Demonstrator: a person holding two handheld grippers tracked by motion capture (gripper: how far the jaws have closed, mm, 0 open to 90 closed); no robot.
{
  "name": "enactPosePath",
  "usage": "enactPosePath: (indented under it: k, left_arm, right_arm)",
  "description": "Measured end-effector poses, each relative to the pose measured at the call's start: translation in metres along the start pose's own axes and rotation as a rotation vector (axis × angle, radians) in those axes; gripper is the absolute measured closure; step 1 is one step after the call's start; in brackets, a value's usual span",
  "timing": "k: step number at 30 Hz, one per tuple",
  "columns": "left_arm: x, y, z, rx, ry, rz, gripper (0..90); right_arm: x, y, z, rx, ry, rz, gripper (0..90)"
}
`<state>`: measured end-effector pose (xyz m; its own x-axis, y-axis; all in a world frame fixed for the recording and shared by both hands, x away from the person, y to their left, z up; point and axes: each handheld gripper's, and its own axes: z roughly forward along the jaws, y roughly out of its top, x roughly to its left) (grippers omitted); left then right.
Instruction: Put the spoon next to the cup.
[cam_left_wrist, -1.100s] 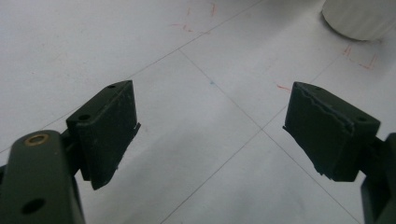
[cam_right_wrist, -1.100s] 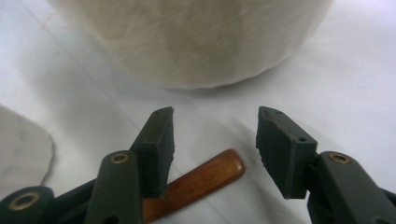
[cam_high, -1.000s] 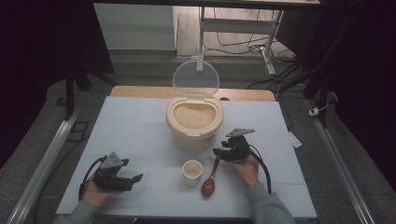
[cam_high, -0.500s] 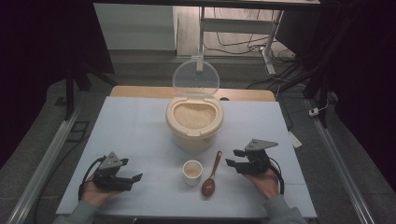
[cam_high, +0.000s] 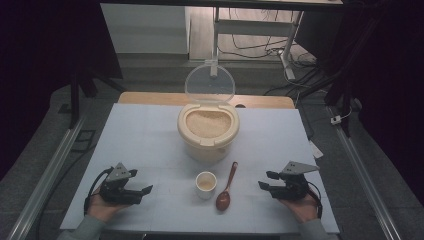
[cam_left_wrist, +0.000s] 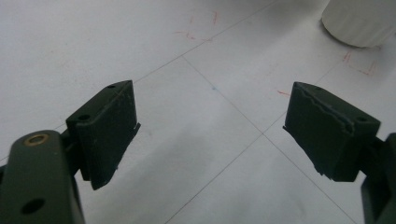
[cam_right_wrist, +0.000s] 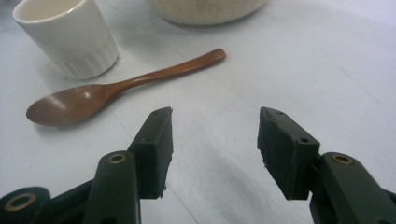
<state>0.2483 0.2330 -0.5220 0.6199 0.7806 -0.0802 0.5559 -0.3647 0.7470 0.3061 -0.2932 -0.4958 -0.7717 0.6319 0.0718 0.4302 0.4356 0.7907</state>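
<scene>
Left claw (cam_high: 142, 191) was noted at the left near edge of the counter (cam_high: 140, 135), held low in a hand, jaws standing wide apart with nothing between them; in the left gripper view only bare white surface with thin ruled lines and faint red marks was seen between the pads.

Toward the middle, one small white cup (cam_high: 205, 183) was recorded standing upright, just in front of the one cream rice container (cam_high: 208, 131), which was seen full of pale grain with its clear lid (cam_high: 209, 84) raised. Just right of the cup, one brown wooden spoon (cam_high: 226, 189) was found lying flat on the counter, bowl toward the person, handle angled away toward the container, apart from the cup.

Right claw (cam_high: 265, 181) was logged at the right near edge, well apart from the spoon, jaws parted and empty; in the right gripper view the spoon (cam_right_wrist: 112, 91) and cup (cam_right_wrist: 70, 35) were seen ahead and to the left.

Step judged: scooping not yet begun, spoon untouched. Next move would likely call for the right claw to be brought left, lowered over the handle and closed across its narrow width.

Count: two claws, one cup, one spoon, one container.
</scene>
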Motion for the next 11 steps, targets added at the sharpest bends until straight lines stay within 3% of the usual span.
enactPosePath:
  k: [11]
  left_arm:
    - [0.0001,-0.0001,0.0000,-0.004,0.003,0.003,16.7]
  right_arm:
    - [-0.0031,-0.0050,-0.0038,0.009,-0.016,-0.019,44.9]
